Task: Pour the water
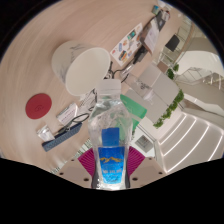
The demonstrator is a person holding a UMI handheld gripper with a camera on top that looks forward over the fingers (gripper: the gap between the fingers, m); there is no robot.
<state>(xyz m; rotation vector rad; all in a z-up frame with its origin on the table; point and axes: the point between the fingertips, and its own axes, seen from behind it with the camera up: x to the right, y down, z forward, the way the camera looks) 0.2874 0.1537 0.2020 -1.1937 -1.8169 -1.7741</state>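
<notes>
- The hand-held gripper [110, 178] sits nearest, its two fingers closed against the sides of a clear plastic water bottle with a blue label [110, 140]; a magenta pad [90, 160] shows at the left of the bottle and another at the right, each touching the bottle's wall.
- The bottle stands upright between the fingers, its label facing the camera and its white screw cap [109, 89] on top, closed.
- Whether the bottle's base rests on the pale wooden table [40, 60] cannot be told, since the base is hidden below the fingers.
- Just left of the bottle, near the fingers, lies a small dark blue and black device with cables [65, 128], resting on the table.
- Farther left, well apart from the bottle, a flat red round disc [39, 104] lies on the table.
- Beyond the bottle's cap stands a white round bowl-like container [84, 66].
- To the right of the bottle sits a white box-shaped object with a green side [160, 92].
- Farthest away, along the table's back edge, small cards and boxes [150, 32] stand, too small to identify.
</notes>
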